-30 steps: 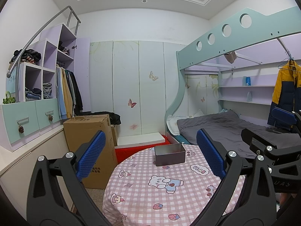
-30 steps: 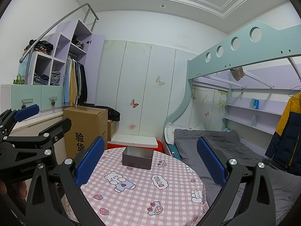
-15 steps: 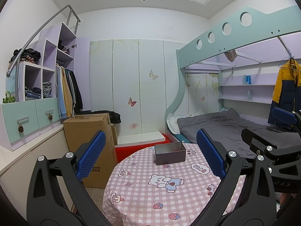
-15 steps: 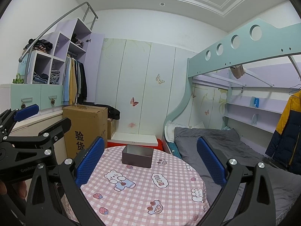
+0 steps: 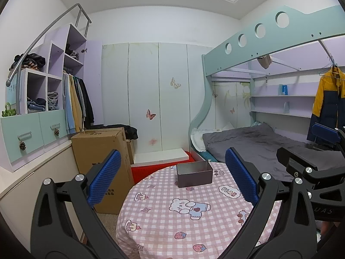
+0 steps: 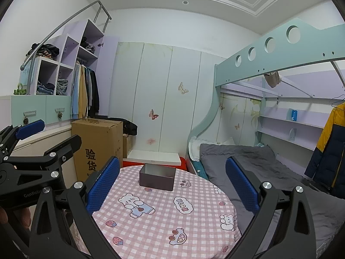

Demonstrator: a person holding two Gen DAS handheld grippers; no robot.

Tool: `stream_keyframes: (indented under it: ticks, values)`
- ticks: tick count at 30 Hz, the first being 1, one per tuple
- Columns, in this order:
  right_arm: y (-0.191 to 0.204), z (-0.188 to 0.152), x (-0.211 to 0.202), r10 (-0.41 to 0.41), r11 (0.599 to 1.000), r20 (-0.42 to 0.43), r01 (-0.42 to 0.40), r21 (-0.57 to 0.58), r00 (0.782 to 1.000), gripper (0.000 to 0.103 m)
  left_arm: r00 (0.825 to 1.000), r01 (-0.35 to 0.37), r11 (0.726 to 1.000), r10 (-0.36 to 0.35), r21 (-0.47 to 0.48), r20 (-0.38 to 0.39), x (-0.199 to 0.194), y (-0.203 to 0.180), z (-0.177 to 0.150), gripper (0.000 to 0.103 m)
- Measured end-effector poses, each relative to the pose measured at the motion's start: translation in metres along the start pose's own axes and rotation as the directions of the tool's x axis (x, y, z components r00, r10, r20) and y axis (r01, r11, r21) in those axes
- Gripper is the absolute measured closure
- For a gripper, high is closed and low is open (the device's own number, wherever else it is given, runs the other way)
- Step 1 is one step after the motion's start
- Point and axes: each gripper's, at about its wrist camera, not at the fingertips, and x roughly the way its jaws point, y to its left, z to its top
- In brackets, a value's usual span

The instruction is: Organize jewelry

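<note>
A dark grey open box [image 5: 194, 173] stands near the far edge of a round table with a pink checked cloth [image 5: 172, 222]; it also shows in the right wrist view [image 6: 157, 177]. A small pinkish item [image 5: 189, 188] lies just in front of the box; I cannot tell what it is. My left gripper [image 5: 172, 181] is open and empty, held above the near side of the table. My right gripper [image 6: 172, 183] is open and empty, to the right of the left one. Each gripper shows at the edge of the other's view.
A tall cardboard box [image 5: 101, 157] stands left of the table. A bunk bed with grey bedding [image 5: 258, 146] is at the right. Wardrobe doors [image 5: 151, 99] fill the back wall. Shelves and drawers [image 5: 32, 125] line the left. A yellow and navy jacket [image 5: 327, 103] hangs at right.
Both views have drifted very slightly; the grippers stay open and the box has not moved.
</note>
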Motion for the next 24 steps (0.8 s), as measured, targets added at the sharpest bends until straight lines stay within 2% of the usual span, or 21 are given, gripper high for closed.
stream_keyframes:
  ticks: [13, 24]
  values:
    - [-0.002, -0.007, 0.017, -0.001, 1.0, -0.032, 0.002, 0.014, 0.999, 0.008, 1.0, 0.005, 1.0, -0.005, 0.011, -0.023, 0.021, 0.0, -0.007, 0.008]
    - [-0.005, -0.019, 0.047, -0.002, 0.999, -0.085, 0.004, 0.032, 0.996, 0.008, 0.998, 0.005, 1.0, -0.004, 0.026, -0.065, 0.051, -0.006, -0.019, 0.008]
